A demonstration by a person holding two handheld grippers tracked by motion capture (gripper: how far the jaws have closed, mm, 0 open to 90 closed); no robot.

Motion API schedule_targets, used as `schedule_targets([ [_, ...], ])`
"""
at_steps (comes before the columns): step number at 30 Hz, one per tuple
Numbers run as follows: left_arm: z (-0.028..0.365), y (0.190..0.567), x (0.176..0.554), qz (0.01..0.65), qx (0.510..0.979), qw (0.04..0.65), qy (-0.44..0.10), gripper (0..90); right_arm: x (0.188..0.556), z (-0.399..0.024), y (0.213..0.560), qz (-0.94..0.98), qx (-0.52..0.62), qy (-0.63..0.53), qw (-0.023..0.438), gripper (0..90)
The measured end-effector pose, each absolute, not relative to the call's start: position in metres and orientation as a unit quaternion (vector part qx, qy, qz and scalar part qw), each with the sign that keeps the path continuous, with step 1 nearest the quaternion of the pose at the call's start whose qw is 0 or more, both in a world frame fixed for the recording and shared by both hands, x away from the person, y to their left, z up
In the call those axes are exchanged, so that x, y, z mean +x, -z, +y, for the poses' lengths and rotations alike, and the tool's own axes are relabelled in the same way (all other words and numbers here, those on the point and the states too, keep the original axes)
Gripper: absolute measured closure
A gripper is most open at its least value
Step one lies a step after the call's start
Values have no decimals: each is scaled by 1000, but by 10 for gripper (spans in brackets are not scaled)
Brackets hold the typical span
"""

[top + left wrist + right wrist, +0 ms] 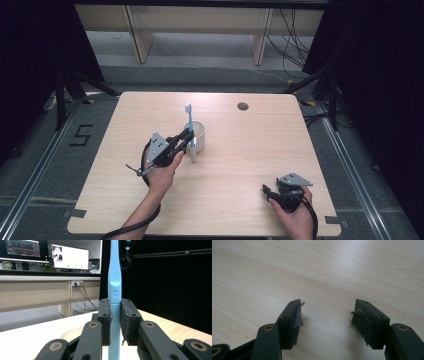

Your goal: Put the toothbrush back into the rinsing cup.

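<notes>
Toothbrush [114, 287] upright, clamped in left hand-held gripper [186, 136], cup [198, 136] just beyond and below; right hand-held gripper [327, 315] wide open, empty, well apart.

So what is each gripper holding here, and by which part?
The left gripper clamps the light blue toothbrush upright by its ribbed handle, beside the cup. The right gripper is open, holding nothing.
</notes>
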State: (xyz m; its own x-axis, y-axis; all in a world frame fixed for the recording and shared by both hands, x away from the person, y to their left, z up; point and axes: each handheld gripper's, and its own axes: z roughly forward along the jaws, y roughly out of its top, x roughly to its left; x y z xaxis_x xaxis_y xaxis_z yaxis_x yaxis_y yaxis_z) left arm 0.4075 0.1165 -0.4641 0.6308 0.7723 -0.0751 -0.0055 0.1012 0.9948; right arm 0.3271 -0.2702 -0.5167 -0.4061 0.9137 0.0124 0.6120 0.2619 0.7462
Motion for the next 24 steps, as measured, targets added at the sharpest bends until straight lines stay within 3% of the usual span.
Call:
schedule_targets([
  [24, 115, 477, 405, 325, 607, 665, -290, 782, 327, -270, 517, 764, 499, -346, 218, 402],
])
